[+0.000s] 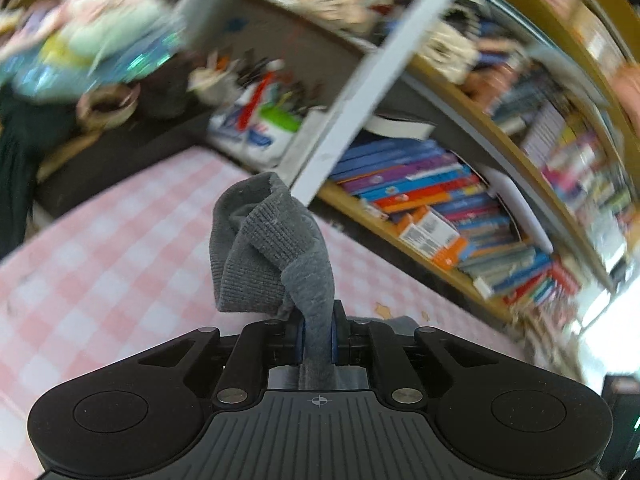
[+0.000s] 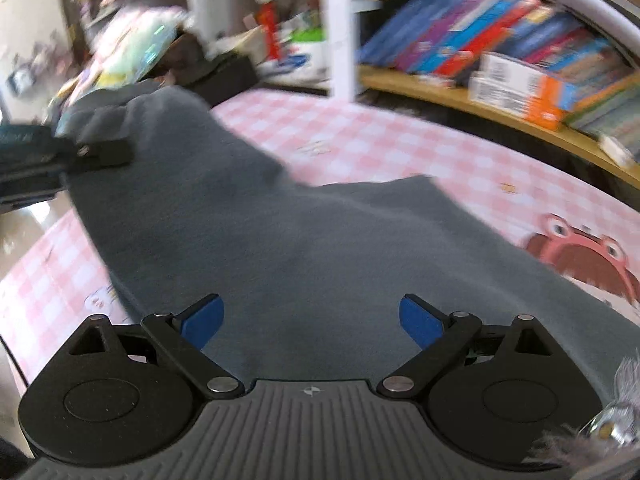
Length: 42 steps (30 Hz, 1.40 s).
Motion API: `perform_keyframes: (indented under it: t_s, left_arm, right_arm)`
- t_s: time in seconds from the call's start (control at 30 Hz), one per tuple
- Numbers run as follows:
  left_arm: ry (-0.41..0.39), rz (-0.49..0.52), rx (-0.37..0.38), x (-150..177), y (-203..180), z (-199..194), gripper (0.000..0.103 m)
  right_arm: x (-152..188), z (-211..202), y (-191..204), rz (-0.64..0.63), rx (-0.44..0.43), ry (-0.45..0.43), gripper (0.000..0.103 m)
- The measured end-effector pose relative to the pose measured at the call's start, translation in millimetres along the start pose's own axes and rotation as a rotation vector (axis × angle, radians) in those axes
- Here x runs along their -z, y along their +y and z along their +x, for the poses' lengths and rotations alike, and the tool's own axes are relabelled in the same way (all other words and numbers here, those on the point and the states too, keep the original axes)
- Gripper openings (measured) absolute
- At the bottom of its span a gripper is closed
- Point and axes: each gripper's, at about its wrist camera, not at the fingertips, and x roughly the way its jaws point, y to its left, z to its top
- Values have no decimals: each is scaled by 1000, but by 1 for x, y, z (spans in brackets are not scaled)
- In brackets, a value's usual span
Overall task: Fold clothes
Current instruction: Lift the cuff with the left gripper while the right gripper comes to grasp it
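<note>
Left gripper [image 1: 317, 340]: fingers clamped on a bunched fold of the grey garment [image 1: 264, 248], ribbed hem standing up above the pads. Right gripper [image 2: 311, 322]: blue fingers [image 2: 204, 322] spread wide, nothing between them, hovering over the garment's broad middle. Garment lies across the pink-checked counter [image 2: 360, 140], one end raised off the counter at the left gripper. Bookshelf [image 2: 520, 60] stands beyond the counter's far edge, a white post [image 2: 340, 28] beside it.
</note>
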Motion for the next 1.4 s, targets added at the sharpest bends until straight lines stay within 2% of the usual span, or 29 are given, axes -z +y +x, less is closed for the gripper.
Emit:
perform_keyframes:
  t_s: [0.2, 0.4, 0.5, 0.67, 0.73, 0.8, 0.9, 0.93, 0.97, 1.03, 1.2, 1.27, 1.4]
  left_arm:
    - [6, 236, -9, 2, -58, 4, 10]
    - [70, 373, -7, 15, -103, 17, 11]
    - [143, 410, 6, 29, -123, 29, 14]
    - [322, 432, 54, 62, -147, 56, 32]
    - [413, 441, 58, 77, -152, 68, 32]
    - [445, 469, 39, 86, -155, 72, 32]
    - [438, 435, 52, 82, -151, 66, 36]
    - [437, 415, 62, 80, -149, 64, 45]
    - [437, 395, 82, 78, -148, 61, 62]
    - [424, 391, 140, 77, -151, 53, 71]
    - [337, 418, 262, 66, -159, 29, 72]
    - [281, 363, 281, 57, -150, 19, 73]
    - [189, 190, 230, 42, -124, 15, 73]
  right_arm:
    - [10, -33, -57, 142, 27, -48, 95]
    - [25, -55, -94, 222, 30, -79, 95]
    - [30, -60, -108, 259, 29, -86, 95]
    - [35, -64, -131, 328, 24, -93, 95]
    - [36, -64, -139, 363, 16, -89, 95]
    - [37, -62, -144, 392, -5, -81, 95]
    - [37, -59, -147, 432, -51, -69, 95]
    - [37, -57, -147, 448, -70, -64, 95]
    - [37, -56, -147, 463, -90, -59, 95]
    - [35, -53, -146, 493, -133, -51, 95]
    - [31, -47, -147, 588, -204, -49, 95]
    - [31, -45, -149, 632, -228, -44, 95]
    - [32, -38, -146, 677, -267, -23, 95]
